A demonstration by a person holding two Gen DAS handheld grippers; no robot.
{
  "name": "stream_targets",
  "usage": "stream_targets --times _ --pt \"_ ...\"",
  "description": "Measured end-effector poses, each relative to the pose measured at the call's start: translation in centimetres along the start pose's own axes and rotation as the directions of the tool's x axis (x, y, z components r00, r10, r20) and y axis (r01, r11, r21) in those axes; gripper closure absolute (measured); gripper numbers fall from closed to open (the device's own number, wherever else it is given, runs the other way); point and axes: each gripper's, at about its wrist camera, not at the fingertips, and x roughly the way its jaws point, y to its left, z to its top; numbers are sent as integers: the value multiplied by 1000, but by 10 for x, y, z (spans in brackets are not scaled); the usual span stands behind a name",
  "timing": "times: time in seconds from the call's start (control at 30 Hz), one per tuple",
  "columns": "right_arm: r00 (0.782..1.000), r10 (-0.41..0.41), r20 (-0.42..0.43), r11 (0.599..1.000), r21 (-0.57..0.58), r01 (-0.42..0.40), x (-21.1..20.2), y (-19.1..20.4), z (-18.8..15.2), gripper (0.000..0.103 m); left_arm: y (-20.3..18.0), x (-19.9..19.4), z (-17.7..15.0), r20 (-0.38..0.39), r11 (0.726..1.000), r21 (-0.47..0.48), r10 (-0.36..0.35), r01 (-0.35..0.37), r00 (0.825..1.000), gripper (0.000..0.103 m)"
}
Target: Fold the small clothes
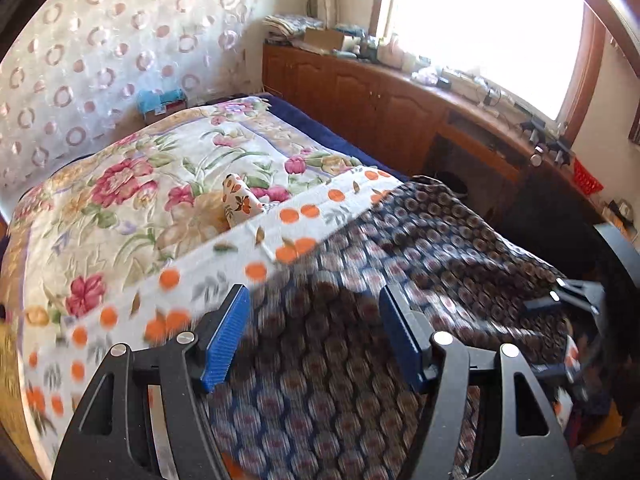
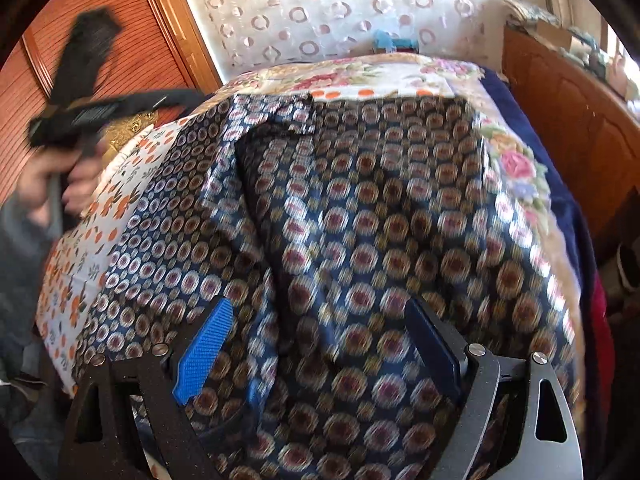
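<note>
A dark blue garment [image 1: 360, 352] with rows of round medallions lies spread over the near part of the bed, wrinkled, with a fold down its middle [image 2: 360, 220]. Under it lies a white cloth with orange dots [image 1: 280, 216]. My left gripper [image 1: 314, 316] hovers open above the garment's left part, and nothing sits between its blue pads. My right gripper [image 2: 320, 320] is open too, low over the garment's near side, and it grips nothing. A person's hand [image 2: 52, 184] holds the left tool at the upper left of the right wrist view, blurred.
A floral quilt [image 1: 140, 184] covers the bed, and a small folded patterned cloth [image 1: 240, 200] rests on it. Wooden cabinets [image 1: 360, 96] with clutter on top stand under a bright window to the right. A curtain with a ring pattern [image 2: 340, 12] hangs behind the bed. A wooden door [image 2: 120, 52] is at the left.
</note>
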Motion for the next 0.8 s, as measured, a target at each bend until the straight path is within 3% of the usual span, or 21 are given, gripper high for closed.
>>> stream_targets --times 0.23,0.3,0.43,0.47,0.53,0.57,0.63,0.67,0.8 --pt "1000 -21 -4 999 -28 20 -2 13 -15 14 -6 43 24 -66 996 47 -77 80 995 43" --pt "1000 -25 13 1000 -10 25 -1 14 -19 21 -9 53 25 -96 993 68 -92 99 991 43" --pt "999 -22 35 1000 9 21 -6 11 -23 45 -13 75 25 -165 992 100 -64 82 984 44" --pt "999 -22 37 1000 6 22 -6 12 -24 51 -13 76 24 -169 991 106 -64 83 983 47" --pt "999 -20 41 1000 3 20 -7 11 -26 61 -15 75 22 -166 989 114 -72 91 983 70" --pt "999 -20 44 1000 3 20 -8 12 -27 74 -16 73 22 -166 989 114 -78 98 983 75" --pt "999 -2 46 1000 5 1 -9 10 -30 87 -19 67 23 -151 988 123 -76 95 986 94" --pt "999 13 51 1000 7 -14 -11 10 -32 95 -23 63 24 -138 987 136 -69 88 988 95" --pt "994 48 96 999 14 -49 -27 9 -37 98 -32 39 40 -35 989 136 -61 65 998 96"
